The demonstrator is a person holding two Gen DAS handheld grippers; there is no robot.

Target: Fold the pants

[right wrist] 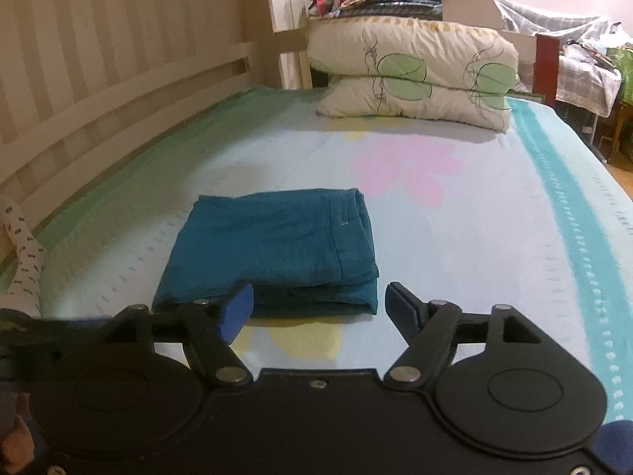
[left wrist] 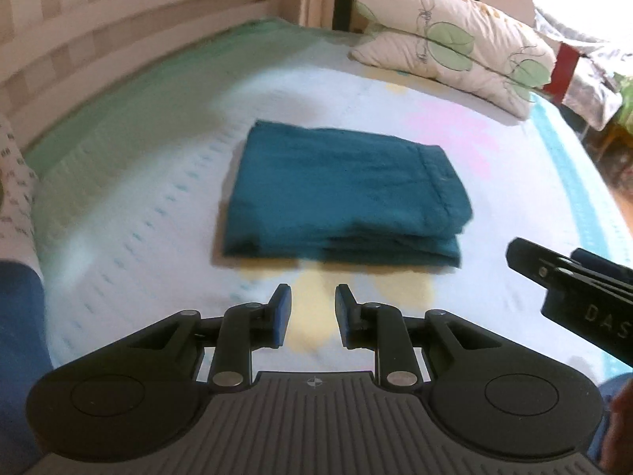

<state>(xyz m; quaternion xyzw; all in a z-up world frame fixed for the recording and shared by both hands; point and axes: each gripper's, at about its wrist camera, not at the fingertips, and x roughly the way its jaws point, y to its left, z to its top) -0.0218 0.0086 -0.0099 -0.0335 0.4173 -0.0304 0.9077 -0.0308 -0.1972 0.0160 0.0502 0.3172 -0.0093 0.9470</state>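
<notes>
Left tongs point(left wrist: 312, 316) narrowly parted, right tongs point(right wrist: 318, 308) wide, both empty; folded teal pants point(right wrist: 273, 249) beyond; waistband stitching sharp only rightward.

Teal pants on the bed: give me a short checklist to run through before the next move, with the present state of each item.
1. Pants folded into a compact rectangle on the bed sheet: ok.
2. Layers stacked evenly at the near edge: ok, only a slight overhang at the right corner.
3. Left gripper free of fabric, fingers apart with nothing between: ok.
4. Right gripper free of fabric, fingers wide apart, short of the pants' near edge: ok.
5. Pillows stand well apart from the pants: ok.
6. Far edge of the fold lying flat: cannot tell, low viewing angle.
</notes>
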